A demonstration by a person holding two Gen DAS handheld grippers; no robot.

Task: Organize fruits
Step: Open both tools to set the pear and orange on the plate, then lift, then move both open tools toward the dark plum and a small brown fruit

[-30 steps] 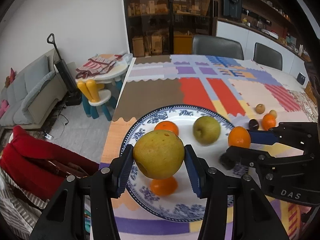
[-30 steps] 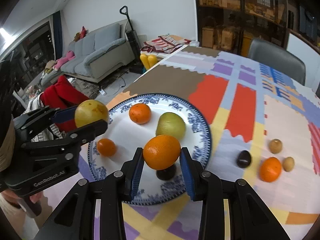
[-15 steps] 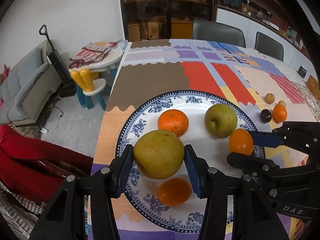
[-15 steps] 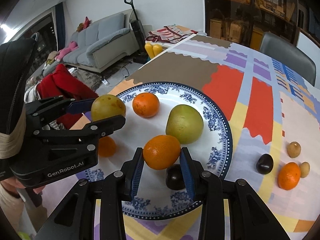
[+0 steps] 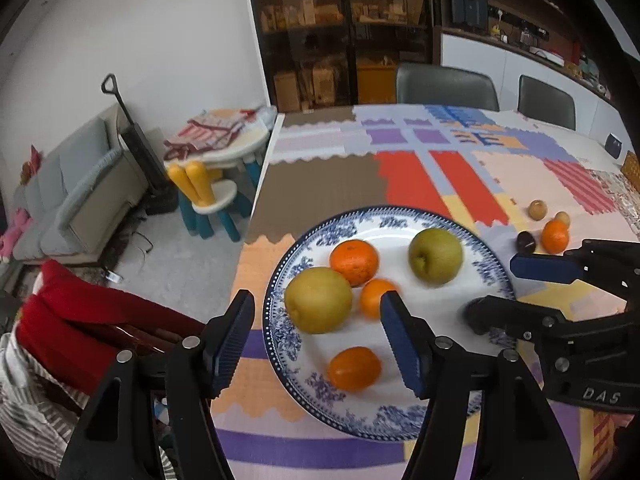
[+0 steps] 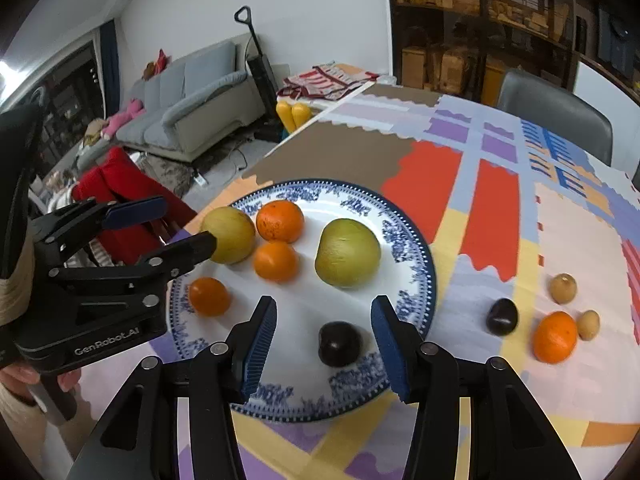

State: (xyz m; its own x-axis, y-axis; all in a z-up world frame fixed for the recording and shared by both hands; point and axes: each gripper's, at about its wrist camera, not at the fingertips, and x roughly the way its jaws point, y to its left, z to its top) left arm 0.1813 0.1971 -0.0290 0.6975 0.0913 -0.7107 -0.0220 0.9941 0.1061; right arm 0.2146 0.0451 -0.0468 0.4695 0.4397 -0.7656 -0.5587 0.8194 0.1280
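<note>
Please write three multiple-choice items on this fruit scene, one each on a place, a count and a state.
1. Where does the dark plum nearest the right tool lie?
A. On the plate
B. On the sofa
C. On a chair

2. How many orange fruits lie on the plate?
A. One
B. Three
C. Five

3. What does the left tool hold?
A. A pear
B. An orange
C. Nothing

Key: 1 A, the plum rests on the plate's near rim. 2 B, three oranges show there. 3 C, its jaws are opening and stand clear of the yellow pear, which sits on the plate.
</note>
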